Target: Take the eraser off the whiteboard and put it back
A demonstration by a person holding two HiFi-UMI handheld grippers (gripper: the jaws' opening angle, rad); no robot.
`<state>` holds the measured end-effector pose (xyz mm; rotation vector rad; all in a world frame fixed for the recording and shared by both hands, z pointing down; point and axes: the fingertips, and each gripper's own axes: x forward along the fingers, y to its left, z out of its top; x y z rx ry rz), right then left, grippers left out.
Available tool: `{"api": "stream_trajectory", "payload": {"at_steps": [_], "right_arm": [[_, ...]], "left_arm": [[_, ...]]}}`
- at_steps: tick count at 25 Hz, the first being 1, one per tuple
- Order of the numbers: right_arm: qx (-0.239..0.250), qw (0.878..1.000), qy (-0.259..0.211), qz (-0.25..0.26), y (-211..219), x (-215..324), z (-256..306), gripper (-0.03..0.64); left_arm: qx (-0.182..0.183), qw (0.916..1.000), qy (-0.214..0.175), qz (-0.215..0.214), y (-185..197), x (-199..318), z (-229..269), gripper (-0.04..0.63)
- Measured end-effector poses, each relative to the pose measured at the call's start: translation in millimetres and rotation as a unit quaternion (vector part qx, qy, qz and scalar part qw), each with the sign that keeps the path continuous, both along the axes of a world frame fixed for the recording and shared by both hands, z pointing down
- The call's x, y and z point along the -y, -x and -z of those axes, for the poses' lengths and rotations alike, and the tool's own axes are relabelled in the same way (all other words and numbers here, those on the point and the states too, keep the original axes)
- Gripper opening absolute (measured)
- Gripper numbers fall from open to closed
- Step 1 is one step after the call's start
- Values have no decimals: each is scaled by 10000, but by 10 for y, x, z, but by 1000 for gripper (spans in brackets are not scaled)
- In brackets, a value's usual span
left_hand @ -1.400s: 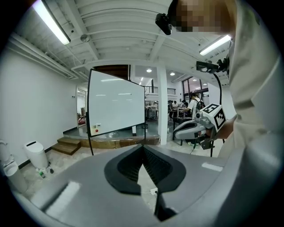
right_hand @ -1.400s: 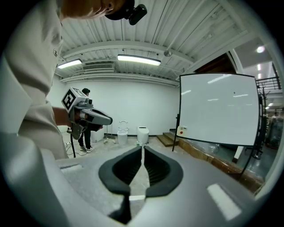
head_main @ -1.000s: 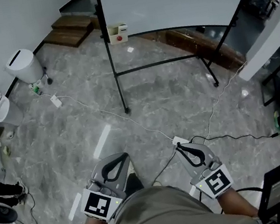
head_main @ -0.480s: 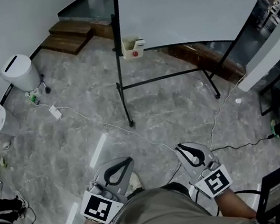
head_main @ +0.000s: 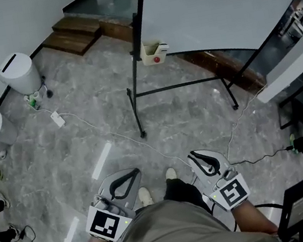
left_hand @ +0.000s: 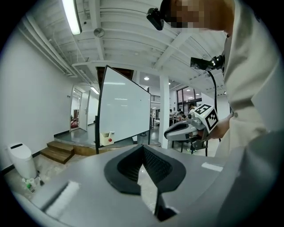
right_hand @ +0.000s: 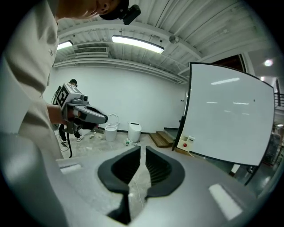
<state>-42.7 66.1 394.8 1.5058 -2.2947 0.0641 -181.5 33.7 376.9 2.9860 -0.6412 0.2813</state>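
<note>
Grey marble floor (head_main: 95,98) and white walls surround both claws. The left claw (head_main: 132,175) is clenched and empty. The right claw (head_main: 195,158) has just eased open a crack, nothing between its jaws. The whiteboard (head_main: 217,1) stands well ahead, with a cream box (head_main: 154,53) at its lower corner. The eraser is too small to make out.

right gripper (right_hand: 142,153): jaws just eased apart to a thin slit, nothing between | whiteboard (right_hand: 226,115): upright on its stand, right | white box with red dot (right_hand: 186,142): at board's lower left corner | left gripper (right_hand: 100,117): far left | wooden steps (right_hand: 162,138): beyond the box
</note>
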Motion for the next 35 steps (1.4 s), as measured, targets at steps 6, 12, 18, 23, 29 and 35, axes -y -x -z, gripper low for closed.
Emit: {"api": "stream_trajectory", "payload": {"at_steps": [6, 12, 18, 23, 29, 35], "right_arm": [[-86, 9996, 27, 258, -10, 350, -49, 28], [49, 9991, -51, 420, -386, 901, -27, 28], [24, 9976, -239, 654, -783, 1578, 12, 28], [65, 9972, -295, 680, -1150, 2090, 1, 28], [7, 9966, -268, 783, -1569, 2643, -118, 34], [-103, 9946, -271, 995, -1866, 3192, -273, 72]], "left_arm": [[34, 9998, 79, 165, -38, 267, -78, 6], [89, 9991, 52, 406, -354, 671, -1, 6], [118, 9979, 46, 628, -722, 1227, 44, 6], [122, 9978, -1, 655, -1089, 1622, 92, 6], [163, 9967, 10, 798, -1438, 1995, 76, 6], [192, 9945, 65, 1030, -1683, 2297, -4, 6]]}}
